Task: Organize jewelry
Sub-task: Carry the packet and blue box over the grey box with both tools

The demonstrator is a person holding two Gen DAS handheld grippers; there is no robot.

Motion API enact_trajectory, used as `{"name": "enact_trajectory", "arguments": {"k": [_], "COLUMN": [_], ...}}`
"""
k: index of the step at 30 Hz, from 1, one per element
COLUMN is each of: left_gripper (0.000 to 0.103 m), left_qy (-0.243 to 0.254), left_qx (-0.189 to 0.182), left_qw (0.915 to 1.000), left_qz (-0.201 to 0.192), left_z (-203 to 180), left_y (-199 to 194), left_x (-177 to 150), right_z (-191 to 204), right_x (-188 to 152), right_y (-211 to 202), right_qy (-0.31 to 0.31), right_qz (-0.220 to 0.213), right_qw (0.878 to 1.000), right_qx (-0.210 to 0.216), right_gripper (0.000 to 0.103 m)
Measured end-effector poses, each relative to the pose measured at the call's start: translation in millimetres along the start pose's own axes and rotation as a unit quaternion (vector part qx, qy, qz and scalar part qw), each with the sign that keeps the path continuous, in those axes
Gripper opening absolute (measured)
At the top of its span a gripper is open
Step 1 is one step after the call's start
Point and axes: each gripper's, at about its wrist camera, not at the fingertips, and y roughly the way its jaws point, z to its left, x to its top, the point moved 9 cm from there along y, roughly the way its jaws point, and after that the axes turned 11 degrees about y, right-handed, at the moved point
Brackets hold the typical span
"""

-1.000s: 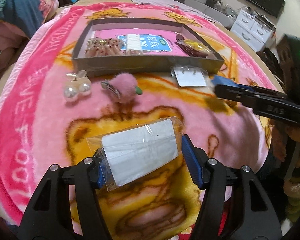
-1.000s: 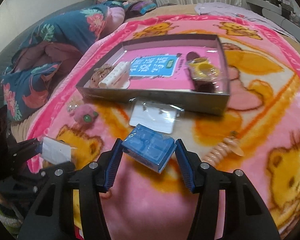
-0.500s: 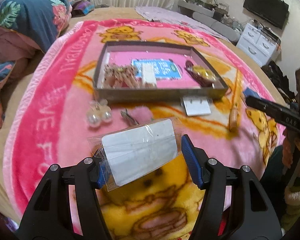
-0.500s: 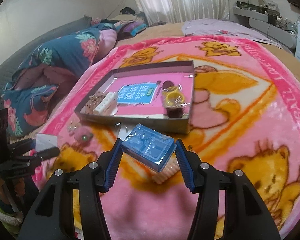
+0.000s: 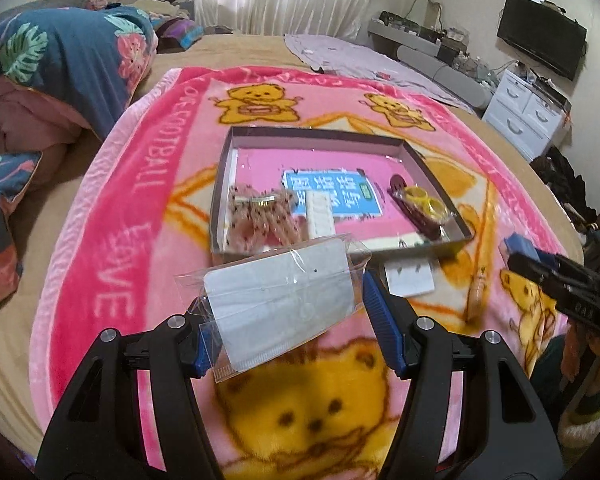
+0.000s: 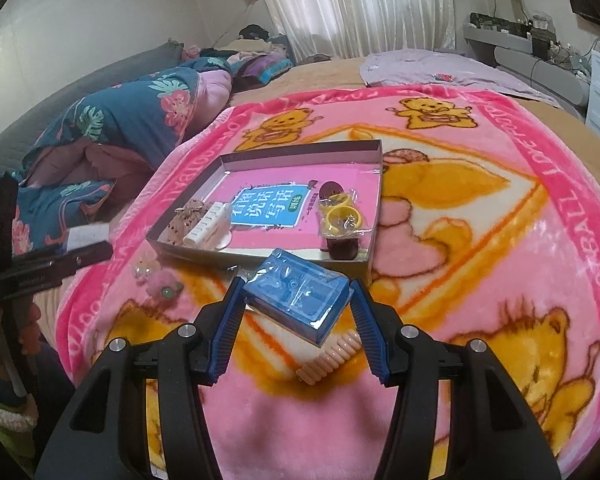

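The left gripper (image 5: 296, 320) is clamping a clear-bagged white card (image 5: 280, 304) and the right gripper (image 6: 296, 328) is pinching a blue plastic case (image 6: 300, 300), both hovering just short of the tray (image 5: 432, 168), so they're probably best lowered into bare spots before letting go.

A quilt (image 5: 56, 60) lies left of the blanket (image 5: 112, 216); a TV (image 5: 540, 42) hangs far right, above drawers (image 5: 524, 114).
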Motion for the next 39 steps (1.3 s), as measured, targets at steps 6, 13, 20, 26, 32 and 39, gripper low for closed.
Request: {"name": "enact_trajectory", "arguments": {"k": [6, 13, 20, 26, 32, 39], "left_gripper": [0.055, 0.055, 0.055, 0.055, 0.055, 0.055], "left_qy": [-0.009, -0.009, -0.002, -0.002, -0.011, -0.010], "left_qx": [-0.004, -0.006, -0.001, 0.005, 0.006, 0.008], "left_qw": [0.9999, 0.9999, 1.0000, 1.0000, 0.9999, 0.9998], "left_qz": [-0.006, -0.008, -0.008, -0.003, 0.006, 0.015], "left_z": [5, 9, 12, 22, 33, 44], "left_y": [10, 23, 38, 56, 74, 99], "left_x": [18, 36, 58, 69, 73, 79], "right_z": [6, 18, 31, 38, 42, 49], "right_x": [7, 17, 28, 36, 41, 44], "right_y": [5, 14, 27, 42, 59, 80], "right_qy": [-0.005, -0.020, -0.038, -0.047, -0.055, -0.071], "right_qz": [-0.001, -0.004, -0.005, 0.000, 0.007, 0.021], "right_qw": [1.000, 1.000, 0.999, 0.999, 0.998, 0.997], "right_qx": [0.000, -0.002, 0.000, 0.001, -0.001, -0.007], "right_gripper": [0.052, 0.052, 0.052, 0.052, 0.052, 0.052]}}
